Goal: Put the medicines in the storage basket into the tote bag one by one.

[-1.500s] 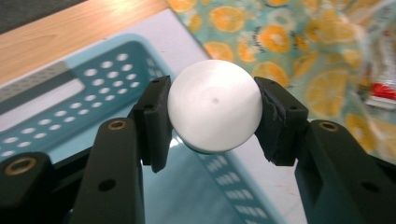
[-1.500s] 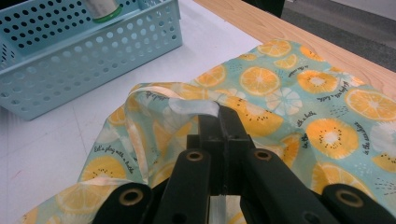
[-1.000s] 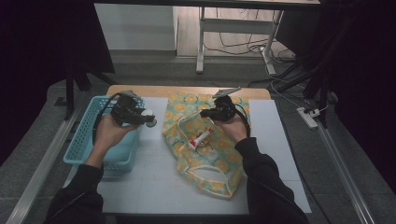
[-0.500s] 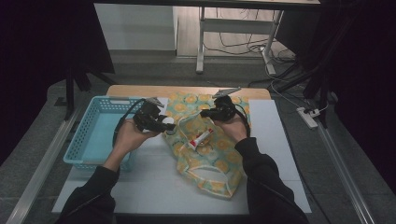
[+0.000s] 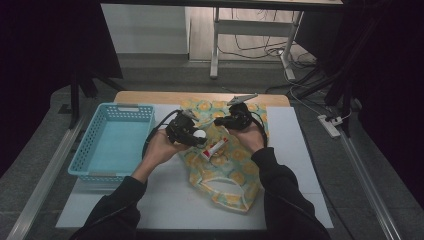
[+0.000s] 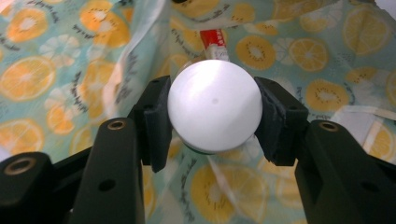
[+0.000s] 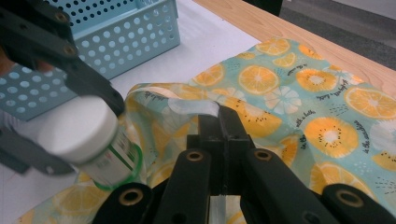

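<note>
Left gripper (image 6: pixel 212 116): clenched on the white cap of a small jar (image 7: pixel 91 140), held above the bag mouth.
Right gripper (image 7: pixel 219 135): pinched on the bag's rim, lifting it.
Bag (image 5: pixel 227 167): orange-slice print tote, middle of the desk, a red-and-white tube (image 5: pixel 214 148) already inside.
Doing it well: I judge the rim should be held high and taut, and the jar lowered well past the edge before release.
Basket (image 5: pixel 86 150): blue, perforated, near the desk's left edge.
Surface: white mat (image 5: pixel 295 145) on a wooden desk.
Room: dark surround, cables on grey floor beyond.
</note>
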